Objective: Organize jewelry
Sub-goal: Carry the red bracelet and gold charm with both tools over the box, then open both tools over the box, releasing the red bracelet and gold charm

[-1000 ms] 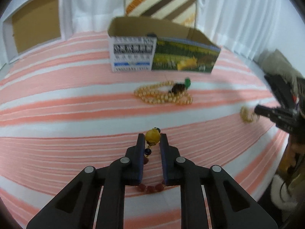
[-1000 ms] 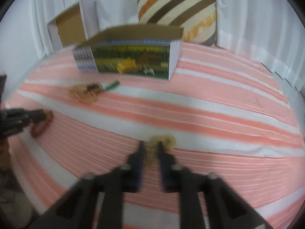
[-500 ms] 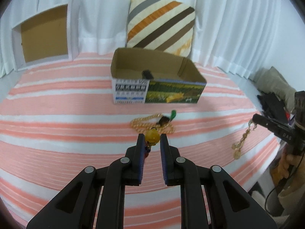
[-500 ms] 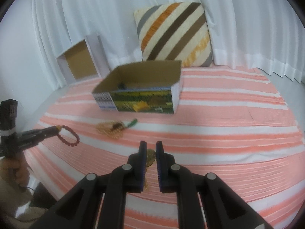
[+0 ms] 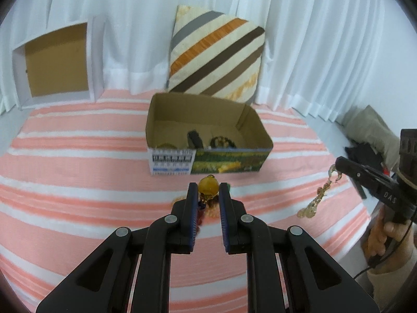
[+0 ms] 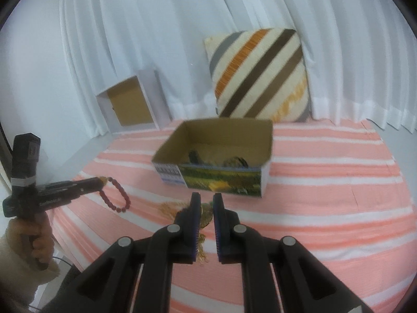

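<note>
My left claw (image 5: 206,190) is clamped on the amber bead of a red bead bracelet (image 6: 116,195), the loop hanging free below. My right claw (image 6: 206,203) is clamped on a gold chain (image 5: 316,198), which dangles likewise. Both hang above the striped bedspread (image 5: 78,172), short of the open cardboard box (image 5: 208,140) near its far edge. A gold necklace (image 6: 169,206) lies before the box. Recommended: carry each piece fully over the rim, lower, then release.
</note>
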